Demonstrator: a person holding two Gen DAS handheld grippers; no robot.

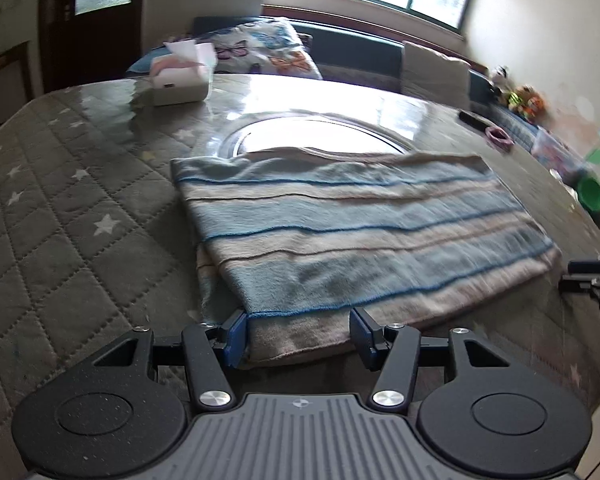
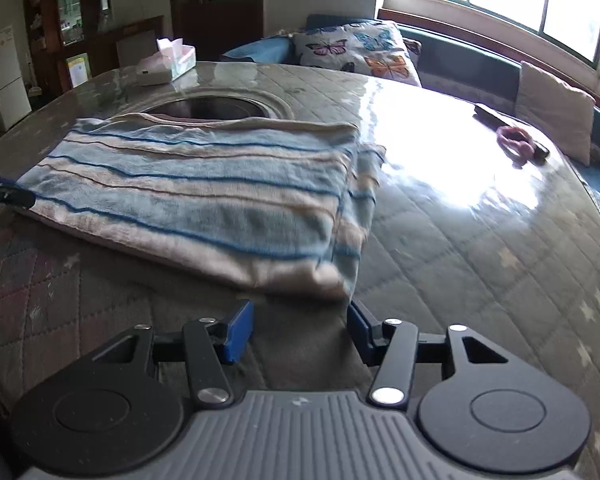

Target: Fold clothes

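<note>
Wide quilted table (image 1: 72, 208) under a glossy cover, round inset plate (image 1: 320, 136) at its middle – striped blue-and-beige cloth (image 1: 352, 232) lying folded flat on the table, far edge overlapping that plate. Beyond the cloth, toward the far rim, a tissue box (image 1: 180, 80). Left gripper (image 1: 298, 334) at the cloth's near edge, jaws spread either side of the hem, not pinching – right gripper (image 2: 300, 330) just short of the cloth's near corner, jaws spread, nothing between

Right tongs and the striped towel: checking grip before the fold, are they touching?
Apart. The right wrist view shows table cover between the open right tongs and the striped towel.
</note>
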